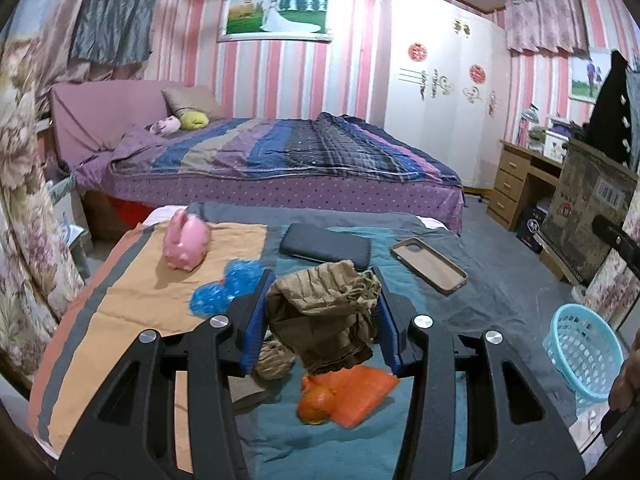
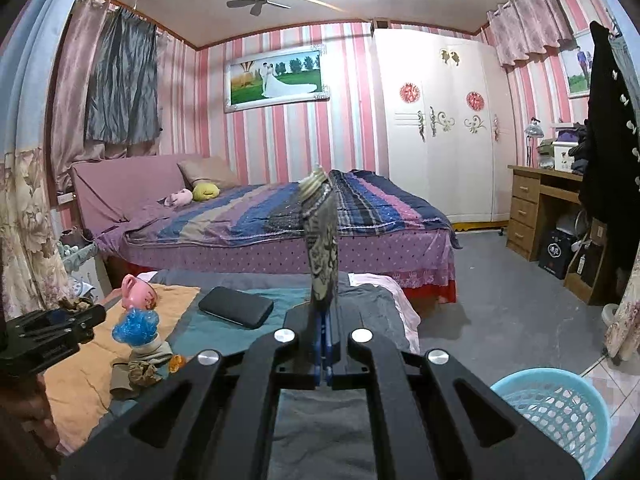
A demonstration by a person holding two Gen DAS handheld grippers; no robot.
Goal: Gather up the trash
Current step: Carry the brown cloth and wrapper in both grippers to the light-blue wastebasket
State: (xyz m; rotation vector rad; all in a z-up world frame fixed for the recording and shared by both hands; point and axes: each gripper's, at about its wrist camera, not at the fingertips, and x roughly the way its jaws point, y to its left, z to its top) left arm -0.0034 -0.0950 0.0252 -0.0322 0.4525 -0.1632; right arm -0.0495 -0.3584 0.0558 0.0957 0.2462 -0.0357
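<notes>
Crumpled brown paper (image 1: 324, 312), hanging long-axis downward above the near bed, is clamped in the left gripper (image 1: 322, 320). The right gripper (image 2: 324, 344) pinches one flat wrapper (image 2: 322, 248) upright. Below lie one orange bag (image 1: 348, 394) and one blue bag (image 1: 224, 290). The blue basket's (image 1: 584, 354) contents cannot be told.

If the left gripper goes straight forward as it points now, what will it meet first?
Likely the black case lying just beyond the crumpled brown paper held in the left gripper, though the depth is unclear.
</notes>
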